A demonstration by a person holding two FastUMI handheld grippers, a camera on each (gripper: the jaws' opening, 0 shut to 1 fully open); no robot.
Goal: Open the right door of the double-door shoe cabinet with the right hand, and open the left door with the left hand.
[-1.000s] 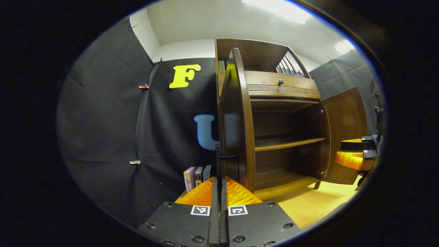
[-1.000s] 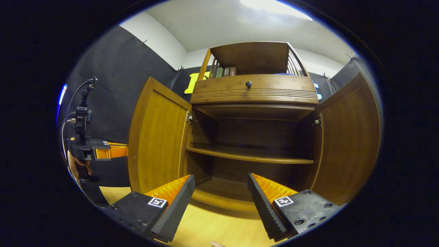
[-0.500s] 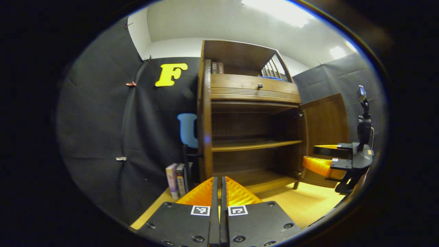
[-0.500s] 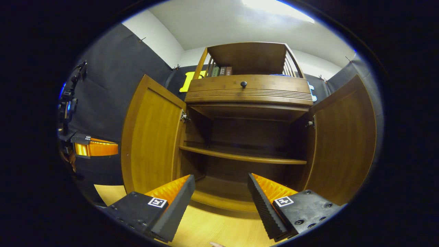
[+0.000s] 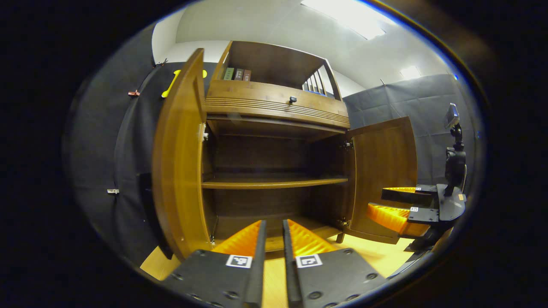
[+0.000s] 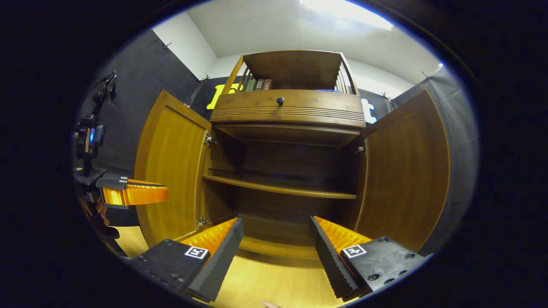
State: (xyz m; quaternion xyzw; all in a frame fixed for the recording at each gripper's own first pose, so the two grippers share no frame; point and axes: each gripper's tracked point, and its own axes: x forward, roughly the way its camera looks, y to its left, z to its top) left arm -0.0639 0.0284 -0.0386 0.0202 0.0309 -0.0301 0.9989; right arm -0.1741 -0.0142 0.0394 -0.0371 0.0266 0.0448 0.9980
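Once clear of both doors, treat the job as near done and back out clean. Going by the right gripper view: left door (image 6: 171, 158) swung wide off the hinge side, right door (image 6: 406, 167) likewise, shoe cabinet (image 6: 291, 111) open right through to the shelf (image 6: 278, 190). No handle in either grip.

For the step in hand:
- Pull left gripper (image 5: 273, 222) straight back, away from the left door's free edge, just beside it on the near left in the left gripper view.
- Avoid any sideways sweep there; would probably knock the door back toward shut.
- Same for right gripper (image 6: 276, 220): retreat along its own axis, centred between the two doors, apart from both.
- Stay off the floor (image 6: 274, 286) on the way out.
- Confirm both doors at rest before calling it done; no way to judge hinge hold from one moment.
- Leave the drawer knob (image 6: 280, 101) up top alone, not part of the task.

Jaws:
- Left pair parted by a narrow slit only, gripping nothing, touching nothing, pointed into the lower compartment.
- Right pair spread wide, also empty, aimed at the same lower compartment, no contact with door, shelf or cabinet base.
- No need to change either opening for the retreat, probably.
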